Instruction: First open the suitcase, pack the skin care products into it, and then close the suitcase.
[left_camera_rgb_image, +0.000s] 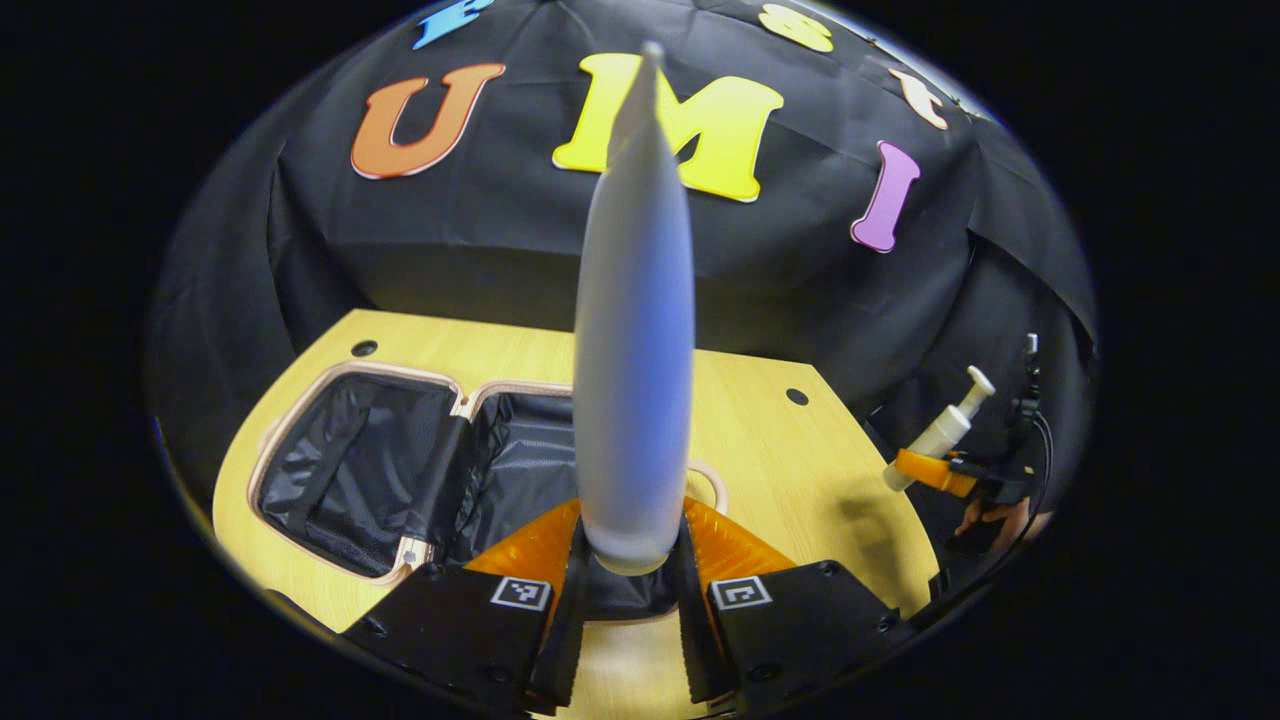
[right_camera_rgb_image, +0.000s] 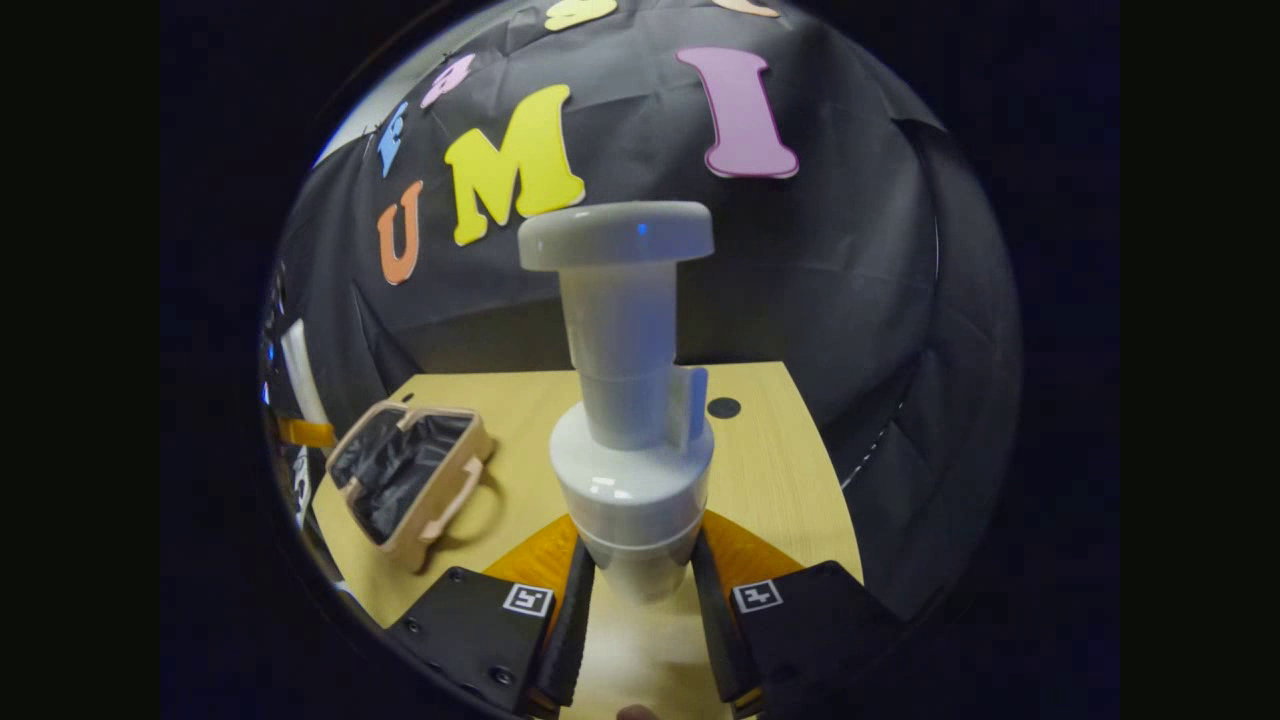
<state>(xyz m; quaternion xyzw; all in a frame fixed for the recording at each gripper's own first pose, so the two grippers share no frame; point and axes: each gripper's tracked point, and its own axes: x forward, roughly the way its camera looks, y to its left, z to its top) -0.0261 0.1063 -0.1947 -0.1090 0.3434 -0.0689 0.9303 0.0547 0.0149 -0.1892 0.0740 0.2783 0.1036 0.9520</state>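
While your left gripper (left_camera_rgb_image: 632, 590) pinches the base of the white tube (left_camera_rgb_image: 634, 380) between both fingers, lower it over the open suitcase (left_camera_rgb_image: 400, 470) and tip it flat before you let go, so it lies along the lining. Your right gripper (right_camera_rgb_image: 640, 600) clamps the pump bottle (right_camera_rgb_image: 630, 420) low on its body; bring that in second, beside the tube. Both products are held in the air, above and nearer you than the suitcase, which lies unzipped on the table (left_camera_rgb_image: 790, 460). Each stands lengthways along its fingers: tube's crimped end and bottle's pump head point away from you.
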